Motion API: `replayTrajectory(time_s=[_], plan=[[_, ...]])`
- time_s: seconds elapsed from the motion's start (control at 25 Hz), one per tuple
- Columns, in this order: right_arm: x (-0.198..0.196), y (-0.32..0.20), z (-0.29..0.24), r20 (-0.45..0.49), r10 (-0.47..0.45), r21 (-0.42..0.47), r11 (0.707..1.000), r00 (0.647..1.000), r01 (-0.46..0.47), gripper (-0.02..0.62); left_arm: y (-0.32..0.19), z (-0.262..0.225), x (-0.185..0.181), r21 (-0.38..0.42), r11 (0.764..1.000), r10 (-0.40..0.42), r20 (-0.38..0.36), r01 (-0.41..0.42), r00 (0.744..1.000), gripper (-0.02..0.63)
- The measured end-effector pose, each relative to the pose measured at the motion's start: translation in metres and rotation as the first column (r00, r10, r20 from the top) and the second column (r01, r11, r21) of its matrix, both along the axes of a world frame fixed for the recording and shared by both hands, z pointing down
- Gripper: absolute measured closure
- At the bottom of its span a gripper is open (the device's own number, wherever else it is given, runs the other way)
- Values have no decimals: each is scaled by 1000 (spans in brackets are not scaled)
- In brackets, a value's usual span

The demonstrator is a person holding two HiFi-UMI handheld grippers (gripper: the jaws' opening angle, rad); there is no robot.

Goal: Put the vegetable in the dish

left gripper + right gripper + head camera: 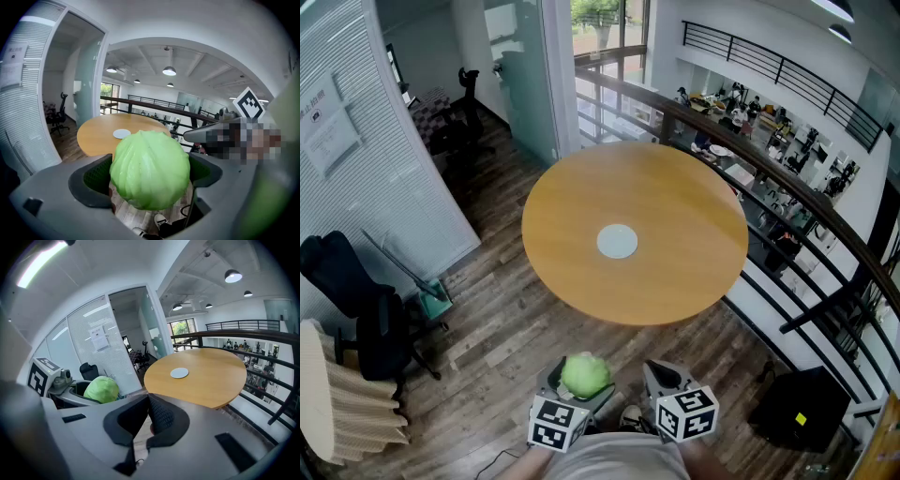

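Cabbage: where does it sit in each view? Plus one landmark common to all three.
Head view: cabbage at bottom centre, held in the left gripper.
Left gripper view: cabbage dead centre, filling the foreground between the fingers.
Right gripper view: cabbage left of centre, at mid height.
Shared landmark: the pale round dish on the round table, in all three views.

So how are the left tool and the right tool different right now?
The left tool has its jaws wide apart, pressed on a green cabbage. The right tool has its jaws closed together. So the left tool is carrying something and the right tool holds nothing. Both are grey, and both point towards the round table without having reached it yet.
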State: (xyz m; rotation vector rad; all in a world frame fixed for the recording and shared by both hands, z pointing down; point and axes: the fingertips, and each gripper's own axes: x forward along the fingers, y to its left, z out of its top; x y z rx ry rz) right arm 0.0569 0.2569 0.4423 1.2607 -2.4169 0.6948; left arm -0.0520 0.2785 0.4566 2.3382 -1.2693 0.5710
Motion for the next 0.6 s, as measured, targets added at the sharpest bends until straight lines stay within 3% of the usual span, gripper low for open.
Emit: replayTrajectory(time_s=[0.6], plan=[[-10,9,-4,29,11,1,1000,1000,-11,571,8,-3,-8,2,1000,7,-2,-7,1000,123]])
